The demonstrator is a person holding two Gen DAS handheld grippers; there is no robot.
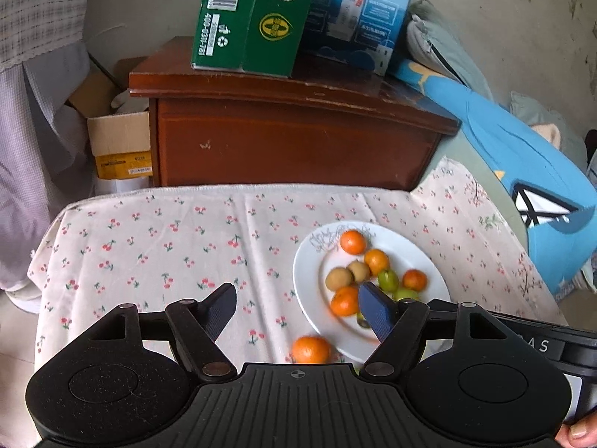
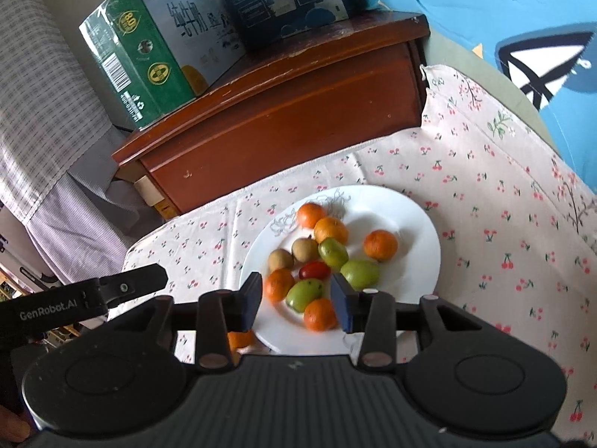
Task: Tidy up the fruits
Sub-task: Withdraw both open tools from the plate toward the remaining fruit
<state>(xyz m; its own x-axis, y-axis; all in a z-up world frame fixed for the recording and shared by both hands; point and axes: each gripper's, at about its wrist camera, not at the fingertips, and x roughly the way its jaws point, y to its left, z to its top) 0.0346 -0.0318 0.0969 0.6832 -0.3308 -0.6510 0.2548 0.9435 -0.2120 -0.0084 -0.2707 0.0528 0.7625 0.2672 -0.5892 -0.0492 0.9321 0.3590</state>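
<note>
A white plate [image 1: 418, 250] [image 2: 403, 216] on a cherry-print cloth holds several oranges, green fruits, two brown fruits and a red tomato [image 2: 314, 269]. One orange [image 1: 310, 349] lies on the cloth just off the plate's near-left rim; it also shows in the right wrist view [image 2: 240, 339]. My left gripper [image 1: 298, 308] is open and empty above this loose orange. My right gripper [image 2: 296, 300] is open over the plate's near part, with an orange [image 2: 319, 314] and a green fruit [image 2: 304, 293] between its fingers, not gripped.
A brown wooden cabinet [image 1: 298, 138] stands behind the table with a green carton [image 1: 253, 18] and a blue carton [image 1: 358, 15] on top. A blue plush cushion [image 1: 522, 171] lies at the right. A cardboard box [image 1: 119, 142] sits at the left.
</note>
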